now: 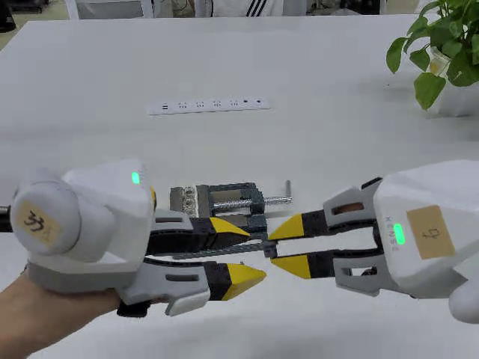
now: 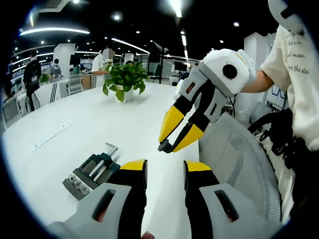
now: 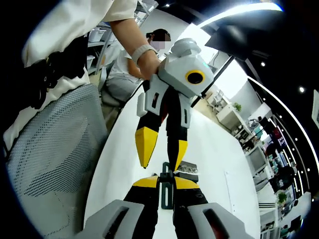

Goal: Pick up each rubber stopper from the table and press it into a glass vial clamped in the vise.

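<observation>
Left gripper (image 1: pixel 257 253): jaws apart, empty.
Right gripper (image 1: pixel 269 248): jaws narrowly parted; grasp cannot be told.
Vise (image 1: pixel 224 200): on table (image 1: pixel 224 60), just behind both tips.

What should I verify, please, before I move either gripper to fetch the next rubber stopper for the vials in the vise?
1. The vise stands on the table, before both grippers: ok.
2. The vials sit in a row at one end of the vise: ok; stoppered or not: cannot tell.
3. A free stopper to pick: cannot tell where one lies.
4. The left gripper is open, nothing between its jaws: ok.
5. The right gripper: a dark piece sits between its tips; held or behind them: cannot tell.
6. The gripper tips face each other, apart: ok.
</observation>
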Demonstrator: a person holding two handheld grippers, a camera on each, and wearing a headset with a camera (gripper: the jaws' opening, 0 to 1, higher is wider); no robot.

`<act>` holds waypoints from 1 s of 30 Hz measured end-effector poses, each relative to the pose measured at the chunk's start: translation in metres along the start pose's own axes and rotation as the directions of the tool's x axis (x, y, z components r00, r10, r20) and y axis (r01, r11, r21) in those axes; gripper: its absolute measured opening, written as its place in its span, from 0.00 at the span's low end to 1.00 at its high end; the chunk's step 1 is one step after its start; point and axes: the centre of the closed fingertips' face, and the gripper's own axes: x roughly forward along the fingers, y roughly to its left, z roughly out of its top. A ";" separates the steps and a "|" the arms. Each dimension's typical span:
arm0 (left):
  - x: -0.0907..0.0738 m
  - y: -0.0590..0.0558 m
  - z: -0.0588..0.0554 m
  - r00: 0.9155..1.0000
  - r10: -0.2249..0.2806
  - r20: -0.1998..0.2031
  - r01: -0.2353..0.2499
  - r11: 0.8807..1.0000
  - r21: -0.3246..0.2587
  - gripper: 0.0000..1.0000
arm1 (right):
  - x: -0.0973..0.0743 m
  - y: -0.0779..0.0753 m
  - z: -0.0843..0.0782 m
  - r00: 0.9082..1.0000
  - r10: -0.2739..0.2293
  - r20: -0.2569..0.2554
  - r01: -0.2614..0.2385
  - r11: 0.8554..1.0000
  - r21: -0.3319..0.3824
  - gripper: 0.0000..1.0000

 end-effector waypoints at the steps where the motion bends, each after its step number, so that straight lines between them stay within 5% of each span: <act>1: 0.000 0.000 0.002 1.000 -0.006 0.013 0.007 1.000 -0.017 0.28 | -0.001 -0.003 0.002 1.000 -0.010 0.006 0.010 1.000 -0.016 0.05; 5: -0.003 0.004 0.019 0.991 -0.011 0.137 0.038 0.979 -0.200 0.27 | -0.004 -0.014 0.007 0.998 -0.062 0.015 0.063 0.996 -0.066 0.05; 9: -0.009 0.013 0.035 0.970 -0.006 0.245 0.088 0.942 -0.324 0.23 | -0.006 -0.020 0.010 0.995 -0.098 0.022 0.100 0.991 -0.089 0.05; 11: -0.012 0.015 0.044 0.952 -0.001 0.306 0.128 0.910 -0.395 0.23 | -0.007 -0.023 0.013 0.992 -0.120 0.028 0.122 0.987 -0.103 0.05; 13: -0.013 0.018 0.042 0.953 0.000 0.302 0.124 0.913 -0.389 0.19 | -0.010 -0.030 0.017 0.985 -0.169 0.033 0.172 0.976 -0.136 0.05; 15: -0.015 0.016 0.048 0.939 0.003 0.345 0.157 0.887 -0.435 0.18 | -0.011 -0.033 0.020 0.982 -0.183 0.045 0.188 0.974 -0.128 0.05; 17: -0.017 0.017 0.053 0.925 0.005 0.379 0.179 0.875 -0.450 0.16 | -0.012 -0.035 0.021 0.980 -0.194 0.044 0.198 0.970 -0.139 0.05; 19: -0.016 0.016 0.054 0.921 0.001 0.389 0.196 0.862 -0.467 0.13 | -0.013 -0.037 0.023 0.977 -0.209 0.052 0.214 0.967 -0.138 0.05; 30: -0.010 0.008 0.052 0.924 -0.032 0.381 0.228 0.846 -0.482 0.07 | -0.014 -0.036 0.031 0.975 -0.211 0.074 0.219 0.967 -0.129 0.05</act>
